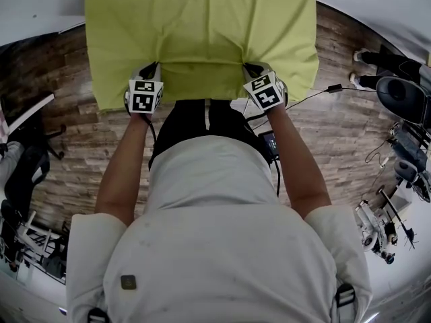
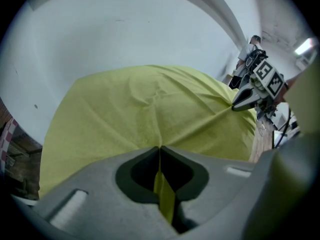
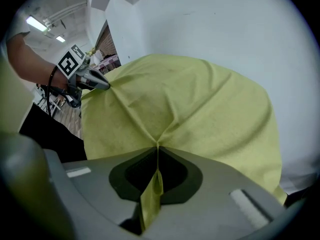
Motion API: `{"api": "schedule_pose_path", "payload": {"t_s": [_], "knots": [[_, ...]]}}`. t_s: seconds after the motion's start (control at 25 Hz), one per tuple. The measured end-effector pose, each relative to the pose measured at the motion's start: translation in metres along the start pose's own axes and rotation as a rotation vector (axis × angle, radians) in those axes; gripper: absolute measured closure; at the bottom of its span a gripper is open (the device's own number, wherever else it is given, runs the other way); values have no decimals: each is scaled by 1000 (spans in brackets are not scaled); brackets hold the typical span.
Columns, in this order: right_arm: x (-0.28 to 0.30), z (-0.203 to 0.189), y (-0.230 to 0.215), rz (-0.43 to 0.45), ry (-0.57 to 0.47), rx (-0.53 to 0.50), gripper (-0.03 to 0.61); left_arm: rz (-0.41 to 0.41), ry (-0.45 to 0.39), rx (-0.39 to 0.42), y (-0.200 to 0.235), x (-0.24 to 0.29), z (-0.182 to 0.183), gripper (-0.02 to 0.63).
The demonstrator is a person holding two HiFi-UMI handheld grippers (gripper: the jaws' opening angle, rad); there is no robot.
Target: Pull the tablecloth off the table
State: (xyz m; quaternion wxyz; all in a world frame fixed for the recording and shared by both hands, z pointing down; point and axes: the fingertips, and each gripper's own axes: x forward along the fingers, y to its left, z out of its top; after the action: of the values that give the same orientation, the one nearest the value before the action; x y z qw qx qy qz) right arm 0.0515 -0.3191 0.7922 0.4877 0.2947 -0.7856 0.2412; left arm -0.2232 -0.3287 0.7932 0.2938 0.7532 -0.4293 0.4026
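A yellow-green tablecloth (image 1: 202, 25) drapes over the table in front of me and hangs down its near side. My left gripper (image 1: 151, 70) is shut on the cloth's near edge at the left, and my right gripper (image 1: 250, 69) is shut on it at the right. In the left gripper view a pinched fold of tablecloth (image 2: 162, 194) runs between the closed jaws of the left gripper (image 2: 159, 148), with creases fanning out from there. The right gripper view shows the same: the tablecloth (image 3: 200, 104) bunches into the right gripper (image 3: 157, 146), and a strip hangs through behind the jaws.
The floor (image 1: 74, 147) is wood-look planking. A dark chair and frame (image 1: 23, 173) stand at the left. Equipment and cables (image 1: 397, 180) crowd the right side, and a person's shoes (image 1: 360, 66) show there. A white wall (image 2: 125, 29) lies beyond the table.
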Motion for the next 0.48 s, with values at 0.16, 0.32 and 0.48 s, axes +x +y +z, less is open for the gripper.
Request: {"api": "schedule_pose_path", "payload": {"t_s": [0.16, 0.32, 0.48], "knots": [[1, 0, 0, 3, -10, 5, 561, -4, -14, -40, 1, -1, -1, 612], [-12, 7, 1, -1, -44, 10, 561, -3, -48, -68, 0, -12, 9, 612], [-33, 16, 3, 2, -101, 9, 562, 1, -98, -95, -2, -30, 18, 612]]}}
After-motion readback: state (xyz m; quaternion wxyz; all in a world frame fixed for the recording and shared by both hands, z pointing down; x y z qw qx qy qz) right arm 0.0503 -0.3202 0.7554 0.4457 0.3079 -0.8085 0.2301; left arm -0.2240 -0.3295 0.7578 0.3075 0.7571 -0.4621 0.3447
